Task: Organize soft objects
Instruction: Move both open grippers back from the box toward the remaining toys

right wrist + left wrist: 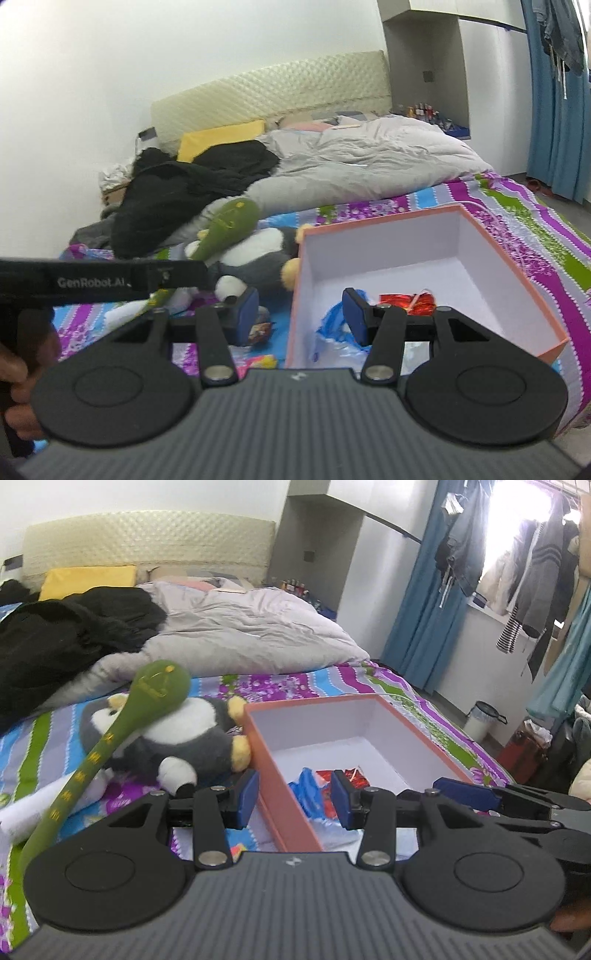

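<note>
- The left tongs (293, 799) hang released, blue pads apart with nothing between them, above the near wall of the orange box (280, 794).
- The right tongs (301, 315) are likewise released and empty, straddling the box's (295, 295) left wall.
- Inside the box lie a blue plastic wrapper (330, 325) and a red shiny packet (406, 301), on its white floor.
- Just left of the box, on the striped bedsheet (332, 679), rests a grey-and-white plush penguin (192, 738), touching the box's corner.
- A long green plush snake (155, 690) lies across the penguin.
- Farther back sit a black garment (74, 635), a grey duvet (258, 624), a yellow pillow (88, 579) and the headboard (147, 539).
</note>
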`<action>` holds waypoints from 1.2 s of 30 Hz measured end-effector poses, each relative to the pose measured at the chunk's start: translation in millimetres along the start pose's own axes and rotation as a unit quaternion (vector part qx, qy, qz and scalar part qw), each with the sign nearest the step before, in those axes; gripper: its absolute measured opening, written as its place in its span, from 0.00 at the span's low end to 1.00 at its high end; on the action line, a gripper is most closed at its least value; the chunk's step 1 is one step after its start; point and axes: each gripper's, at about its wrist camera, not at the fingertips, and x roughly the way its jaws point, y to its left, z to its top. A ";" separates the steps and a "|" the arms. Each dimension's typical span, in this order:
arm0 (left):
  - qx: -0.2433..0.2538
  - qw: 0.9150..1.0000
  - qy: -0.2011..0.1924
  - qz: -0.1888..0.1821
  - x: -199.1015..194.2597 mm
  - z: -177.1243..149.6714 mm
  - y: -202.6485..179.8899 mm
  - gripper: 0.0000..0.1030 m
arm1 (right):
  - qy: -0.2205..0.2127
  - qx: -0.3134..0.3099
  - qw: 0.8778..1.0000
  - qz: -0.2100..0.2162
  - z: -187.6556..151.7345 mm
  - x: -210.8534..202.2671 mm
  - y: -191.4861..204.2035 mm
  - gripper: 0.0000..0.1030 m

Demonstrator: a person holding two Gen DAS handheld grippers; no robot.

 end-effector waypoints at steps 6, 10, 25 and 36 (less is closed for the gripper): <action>-0.024 1.000 -0.009 0.007 -19.6 -18.9 16.3 0.47 | -0.003 -0.001 1.000 0.004 -12.5 -6.8 17.8 0.51; -0.035 0.999 -0.005 0.011 -26.3 -30.9 26.2 0.47 | 0.004 0.002 1.000 0.008 -23.2 -7.2 26.6 0.52; -0.058 0.998 0.021 0.027 -43.4 -64.3 65.2 0.50 | 0.035 0.005 0.999 0.009 -59.0 -4.7 65.1 0.51; -0.074 0.995 0.051 0.030 -52.6 -95.1 90.7 0.56 | 0.068 0.010 0.998 -0.010 -94.2 -5.8 90.6 0.51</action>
